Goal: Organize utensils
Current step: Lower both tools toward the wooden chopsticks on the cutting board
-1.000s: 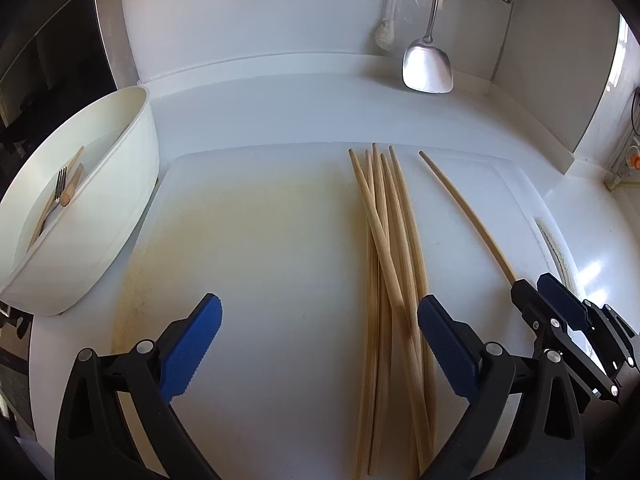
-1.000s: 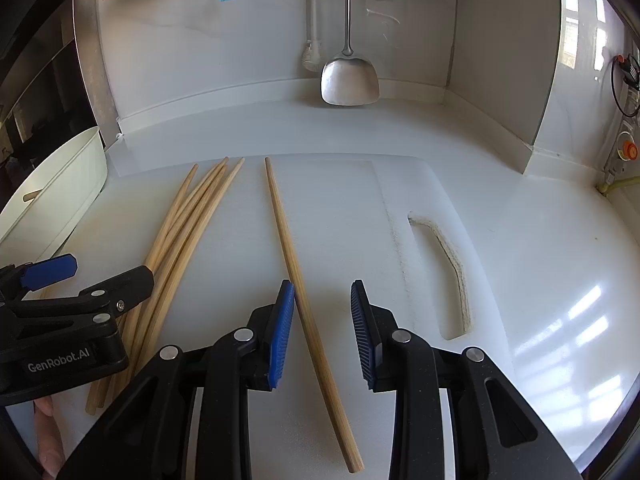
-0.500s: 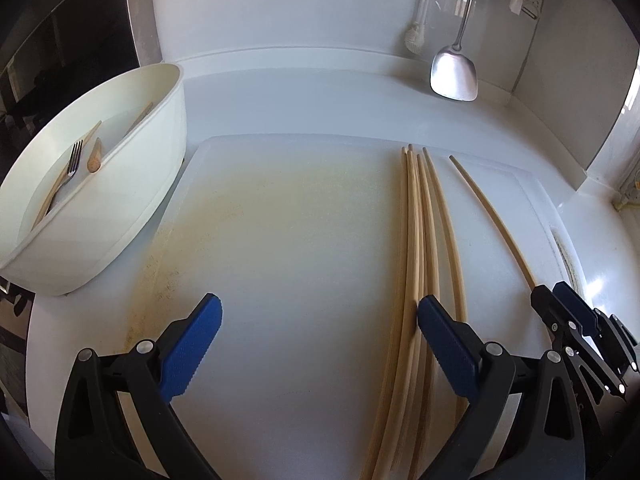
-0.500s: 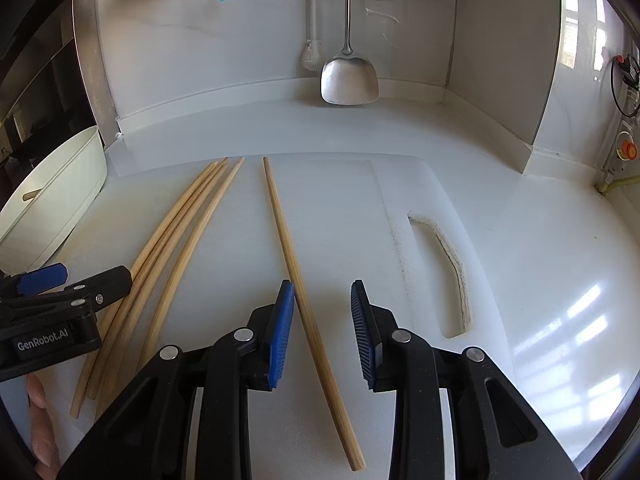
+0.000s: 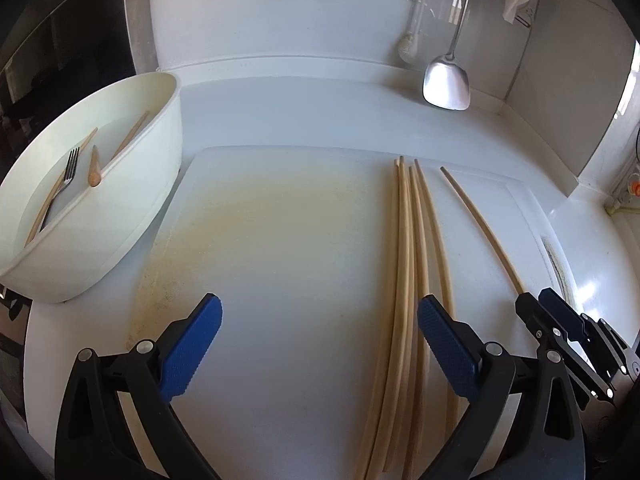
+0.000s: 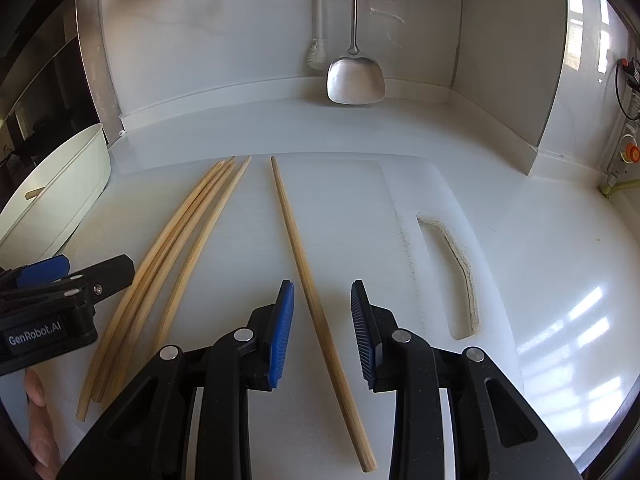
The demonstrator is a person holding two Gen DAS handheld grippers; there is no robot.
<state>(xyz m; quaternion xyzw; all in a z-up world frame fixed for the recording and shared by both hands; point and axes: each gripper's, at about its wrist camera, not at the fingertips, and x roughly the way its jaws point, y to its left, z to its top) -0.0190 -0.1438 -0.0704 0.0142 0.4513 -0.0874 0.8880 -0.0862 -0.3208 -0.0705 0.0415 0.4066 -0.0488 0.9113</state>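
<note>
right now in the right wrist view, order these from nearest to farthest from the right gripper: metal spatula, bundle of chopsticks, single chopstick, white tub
1. single chopstick, lying between the open jaws of the right gripper.
2. bundle of chopsticks, on the board to the left.
3. white tub, at the far left edge.
4. metal spatula, hanging against the back wall.

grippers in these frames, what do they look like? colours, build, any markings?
Both match: matte black plastic linkage arms with triangular cut-outs and silver pivot pins. The left gripper and right gripper each carry two fingers faced with blue ribbed pads. White "GenRobot.AI" lettering sits on the left gripper's body, seen from the right wrist view. No cables visible. A bare fingertip shows behind it; no sleeve visible.
</note>
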